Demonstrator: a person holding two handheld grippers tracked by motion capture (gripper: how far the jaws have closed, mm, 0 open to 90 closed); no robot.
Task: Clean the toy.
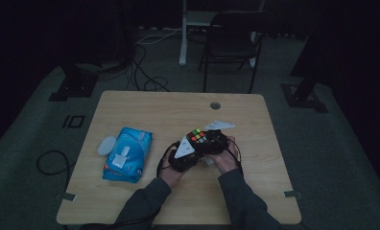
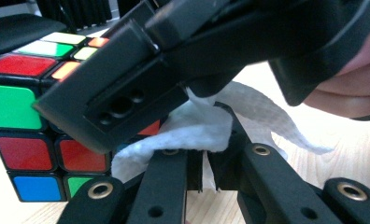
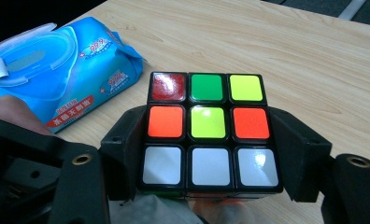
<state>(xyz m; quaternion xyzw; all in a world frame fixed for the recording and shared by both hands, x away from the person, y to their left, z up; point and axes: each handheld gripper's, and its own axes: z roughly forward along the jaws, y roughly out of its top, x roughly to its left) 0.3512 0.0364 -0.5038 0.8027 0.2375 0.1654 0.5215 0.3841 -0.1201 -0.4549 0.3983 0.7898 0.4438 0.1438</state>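
Now both hands together mid-table, right claw (image 3: 210, 154) clamping cube (image 3: 207, 126), left claw (image 2: 204, 163) pinching wipe (image 2: 192, 128).

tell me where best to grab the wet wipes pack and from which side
Probably across the two long sides of the wet wipes pack, coming straight down from above: it lies flat on the table, long and narrow, with open tabletop beside both long edges.

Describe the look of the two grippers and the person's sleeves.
Both the left gripper and the right gripper are black, with flat jaws, round rivets at the linkage joints and a pale grey three-cornered plate on top. Black cables loop from them. The sleeves are dark grey.
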